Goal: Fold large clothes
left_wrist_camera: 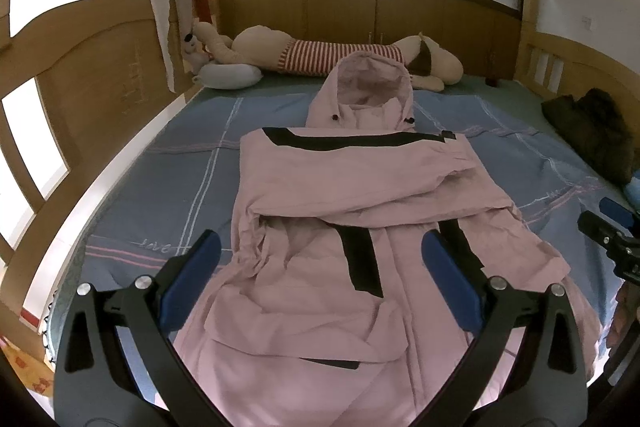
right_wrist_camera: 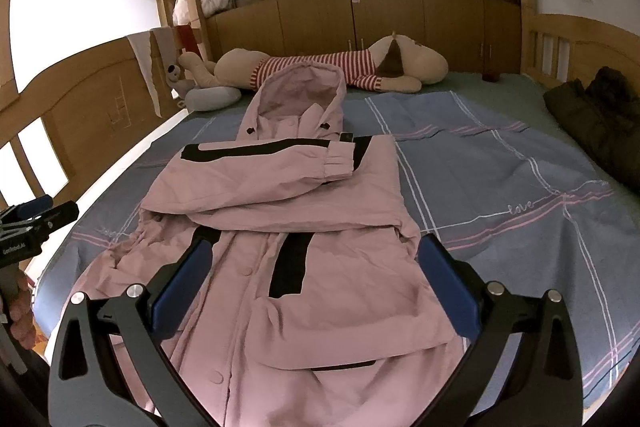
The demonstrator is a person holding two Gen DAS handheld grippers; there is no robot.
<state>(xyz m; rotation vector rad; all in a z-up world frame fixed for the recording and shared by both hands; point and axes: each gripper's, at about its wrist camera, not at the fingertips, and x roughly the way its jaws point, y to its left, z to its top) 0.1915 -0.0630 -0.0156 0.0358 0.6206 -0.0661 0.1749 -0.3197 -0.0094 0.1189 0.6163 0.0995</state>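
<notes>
Jacket: a pink hooded jacket [left_wrist_camera: 320,219] with black bands is seen spread on the bed [left_wrist_camera: 160,187], lying lengthwise along the middle of the blue checked sheet [right_wrist_camera: 500,187].
Hood: the hood [left_wrist_camera: 360,91] is laid open at the jacket's far end, toward the headboard cupboards.
Sleeves: both sleeves are folded across the jacket's chest; an elastic cuff [right_wrist_camera: 340,163] is shown lying on top, near the jacket's right edge.
Hem: the lower part of the jacket is rumpled and reaches under both cameras.
Left hand-held gripper [left_wrist_camera: 320,255]: held above the jacket's lower half, jaws spread wide, nothing between the blue pads [left_wrist_camera: 208,255]; no cloth is touched.
Right hand-held gripper [right_wrist_camera: 316,263]: also held over the jacket's lower half, jaws wide apart and empty; its blue pads [right_wrist_camera: 440,267] are clear of the fabric.
Beyond the jacket: a large plush toy [left_wrist_camera: 320,57] in a red-striped shirt is stretched out past the hood, with a grey pillow [left_wrist_camera: 232,75] to the jacket's far left.
Right of the jacket: a dark garment [right_wrist_camera: 592,115] is heaped at the bed's edge, well apart from it.
</notes>
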